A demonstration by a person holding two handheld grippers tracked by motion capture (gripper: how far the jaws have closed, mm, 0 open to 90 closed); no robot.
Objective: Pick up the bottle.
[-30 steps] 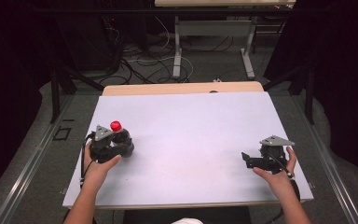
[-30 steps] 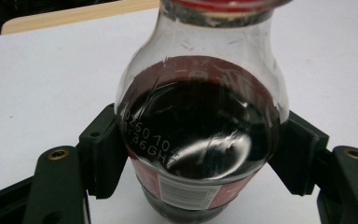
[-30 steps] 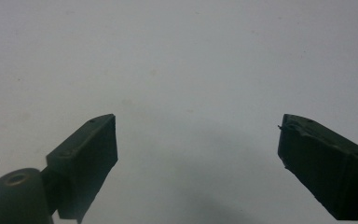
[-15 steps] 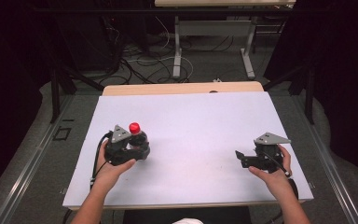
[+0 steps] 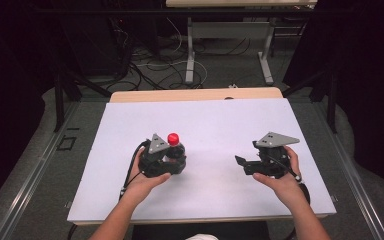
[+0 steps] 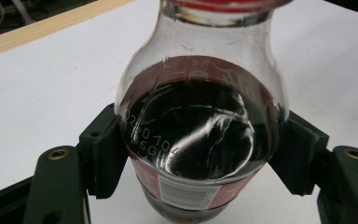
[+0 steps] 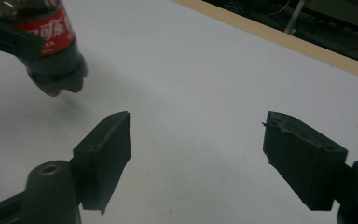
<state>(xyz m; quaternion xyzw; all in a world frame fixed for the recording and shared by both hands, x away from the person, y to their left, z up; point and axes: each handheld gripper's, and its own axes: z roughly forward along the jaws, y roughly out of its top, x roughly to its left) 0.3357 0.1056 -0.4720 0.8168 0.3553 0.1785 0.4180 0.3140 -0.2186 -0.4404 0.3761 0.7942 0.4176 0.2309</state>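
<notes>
Rightward you've carried the cola bottle (image 5: 174, 146), left gripper (image 5: 176, 161) clamping it (right gripper (image 5: 242, 164) gapes empty); slick plastic may slip.

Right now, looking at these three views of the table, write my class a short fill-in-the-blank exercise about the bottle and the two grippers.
1. The left gripper is shut on a bottle of dark drink with a ____ cap.
2. The right gripper holds nothing; its jaws stand ____.
3. The bottle's label is mainly ____.
4. The table has a ____ top.

Missing words: red; open; red; white
</notes>
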